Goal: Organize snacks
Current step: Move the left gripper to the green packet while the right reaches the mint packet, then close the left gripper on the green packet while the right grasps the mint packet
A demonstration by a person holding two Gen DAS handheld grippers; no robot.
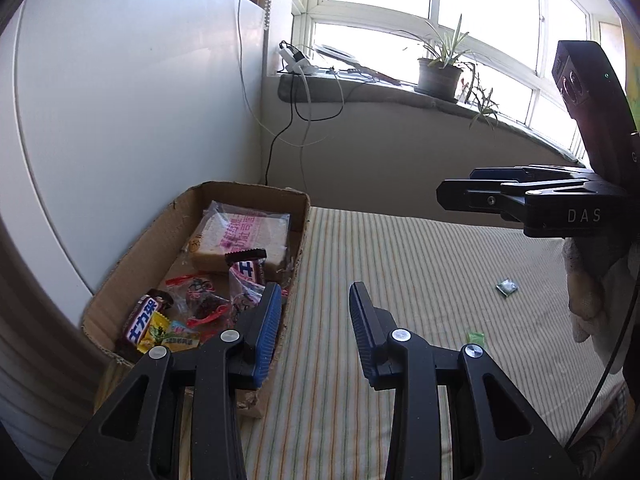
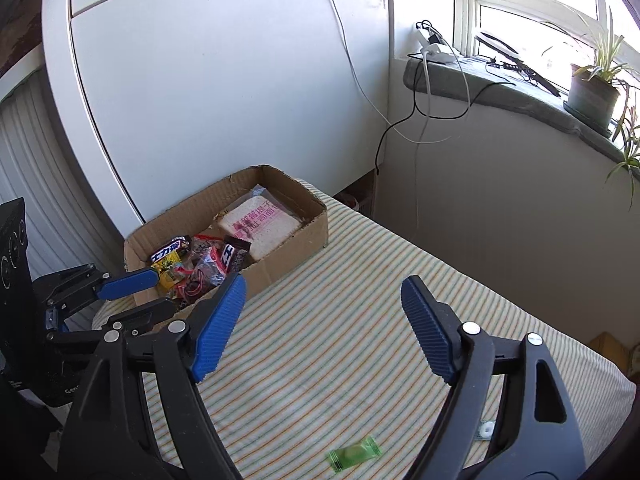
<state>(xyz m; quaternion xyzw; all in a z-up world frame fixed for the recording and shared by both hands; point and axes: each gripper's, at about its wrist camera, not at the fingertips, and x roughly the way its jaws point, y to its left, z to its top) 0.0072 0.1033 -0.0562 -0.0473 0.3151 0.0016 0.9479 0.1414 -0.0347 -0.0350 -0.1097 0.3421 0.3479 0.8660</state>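
Observation:
A cardboard box [image 1: 120, 276] at the left of the striped bed holds a wrapped bread slice [image 1: 244, 240], chocolate bars [image 1: 140, 320] and several small candies. It also shows in the right wrist view [image 2: 296, 244]. My left gripper [image 1: 314, 300] is open and empty, just right of the box's near corner. My right gripper [image 2: 324, 292] is open and empty above the bed; it shows side-on in the left wrist view [image 1: 452, 192]. A green candy [image 2: 354, 453] lies on the bed below the right gripper, also visible in the left wrist view [image 1: 476, 337]. A dark green candy [image 1: 507, 288] lies farther right.
A white cabinet [image 2: 224, 92] stands behind the box. A windowsill [image 1: 380, 92] carries potted plants [image 1: 440, 72], a power strip and hanging cables. A small white packet [image 2: 486, 429] lies on the striped bed sheet [image 2: 360, 280] behind the right finger.

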